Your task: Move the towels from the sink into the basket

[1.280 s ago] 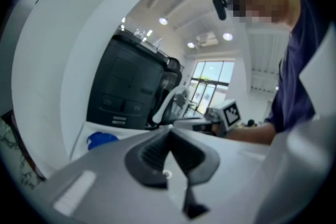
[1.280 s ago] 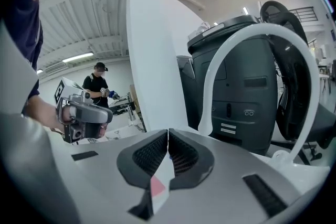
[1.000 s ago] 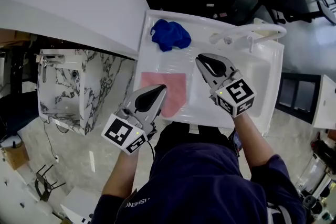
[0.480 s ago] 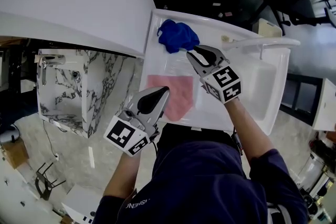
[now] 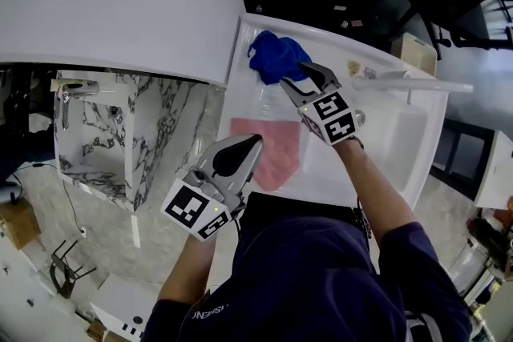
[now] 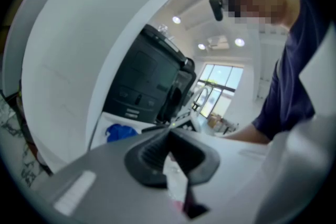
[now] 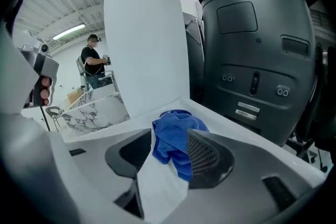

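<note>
Nearest the person, the left gripper (image 5: 252, 144) hangs over the near edge of the sink (image 5: 325, 172). Its jaws are together with nothing between them, as the left gripper view (image 6: 169, 131) shows. Just under and beyond its tip, the pink towel (image 5: 271, 150) lies spread flat on the sink floor by the near left corner, untouched.

Further in, the right gripper (image 5: 293, 76) has come down and across from the middle of the sink to the far left corner. Its jaws have just been opening and now stand apart. The blue towel (image 5: 276, 56), a crumpled heap in that corner, sits between them (the right gripper view (image 7: 170, 149) shows its folds (image 7: 176, 136) beside the ribbed pad). The pads do not look to be pressing on the cloth yet, though the right one is very close to it.

My reading is that the first pick is being set up: the blue towel is lined up for a grasp, and a closing of the jaws should take it. Both towels are in the sink, so nothing has been moved yet. No view shows the basket.

At the far right edge the faucet (image 5: 409, 80) reaches over the basin, well apart from both grippers.
</note>
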Demonstrator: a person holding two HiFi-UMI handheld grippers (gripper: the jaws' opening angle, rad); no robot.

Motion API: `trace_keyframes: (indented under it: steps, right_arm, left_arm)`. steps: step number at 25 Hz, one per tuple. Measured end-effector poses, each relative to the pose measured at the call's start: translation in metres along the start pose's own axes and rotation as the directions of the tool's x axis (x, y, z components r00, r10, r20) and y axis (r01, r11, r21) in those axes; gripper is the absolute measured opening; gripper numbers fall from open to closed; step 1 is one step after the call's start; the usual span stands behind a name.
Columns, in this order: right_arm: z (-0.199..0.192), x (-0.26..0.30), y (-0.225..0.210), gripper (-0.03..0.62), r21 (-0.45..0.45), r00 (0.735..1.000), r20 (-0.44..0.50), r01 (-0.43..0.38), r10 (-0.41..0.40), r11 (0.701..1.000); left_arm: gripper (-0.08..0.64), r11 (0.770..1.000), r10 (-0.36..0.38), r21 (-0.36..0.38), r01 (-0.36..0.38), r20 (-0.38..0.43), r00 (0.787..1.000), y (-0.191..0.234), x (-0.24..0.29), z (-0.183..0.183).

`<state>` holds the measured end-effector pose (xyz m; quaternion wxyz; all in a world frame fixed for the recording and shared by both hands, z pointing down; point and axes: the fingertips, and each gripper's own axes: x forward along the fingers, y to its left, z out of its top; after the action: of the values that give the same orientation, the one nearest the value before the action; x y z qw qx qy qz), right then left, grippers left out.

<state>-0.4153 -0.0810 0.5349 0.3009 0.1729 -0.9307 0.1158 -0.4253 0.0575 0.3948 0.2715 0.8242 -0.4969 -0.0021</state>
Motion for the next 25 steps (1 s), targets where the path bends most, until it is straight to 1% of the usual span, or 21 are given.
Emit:
trace_keyframes:
  steps: [5,12,18,21,25]
  right_arm:
    - [-0.007,0.023,-0.005,0.226,-0.026,0.999,-0.052,0.011,-0.013,1.0]
    - [-0.011,0.041,-0.011,0.272,-0.062,0.996,-0.084,0.032,-0.037,0.998]
    - [-0.025,0.054,-0.01,0.281,-0.119,0.988,-0.139,0.047,-0.064,0.992]
    - [-0.03,0.059,-0.01,0.279,-0.165,0.982,-0.165,0.067,-0.095,0.984]
    - [-0.032,0.061,-0.015,0.279,-0.21,0.975,-0.175,0.102,-0.14,0.972]
  left_arm:
    - [0.002,1.0,0.006,-0.019,-0.006,-0.006,1.0,0.01,0.002,-0.002]
    - [0.003,1.0,0.007,-0.024,-0.008,-0.006,1.0,0.019,0.005,0.004]
    - [0.002,0.999,0.006,-0.031,-0.007,-0.018,1.0,0.026,0.007,0.0]
    - [0.003,0.999,0.005,-0.034,-0.006,-0.017,1.0,0.029,0.008,-0.001]
    - [0.003,0.999,0.005,-0.037,-0.006,-0.015,1.0,0.033,0.01,0.001]
